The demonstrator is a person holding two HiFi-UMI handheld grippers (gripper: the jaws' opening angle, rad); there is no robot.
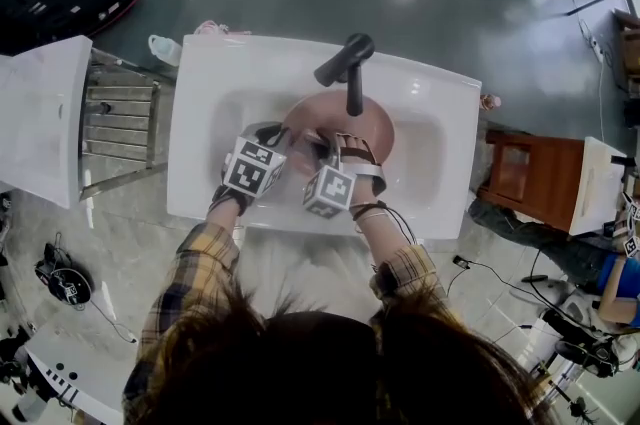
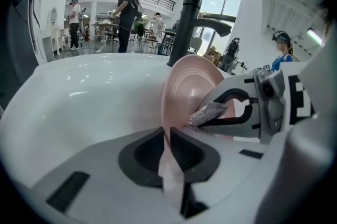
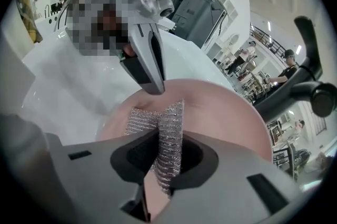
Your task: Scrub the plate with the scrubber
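A pink plate [image 1: 372,126] stands tilted on edge in the white sink [image 1: 205,103], under the black faucet [image 1: 352,73]. My left gripper [image 2: 168,132] is shut on the plate's [image 2: 190,83] near rim and holds it up. My right gripper [image 3: 166,139] is shut on a silver mesh scrubber [image 3: 172,115], which lies against the plate's [image 3: 226,112] face. In the left gripper view the right gripper [image 2: 210,118] comes in from the right with the scrubber [image 2: 209,113] at the plate's lower face. In the head view both grippers, left [image 1: 278,135] and right [image 1: 338,151], sit side by side over the basin.
A metal rack [image 1: 118,118] and a white cabinet [image 1: 40,113] stand left of the sink. A wooden stool [image 1: 530,178] is at the right, and a small bottle [image 1: 163,48] sits behind the sink's left corner. Cables and equipment lie on the floor. People stand far behind.
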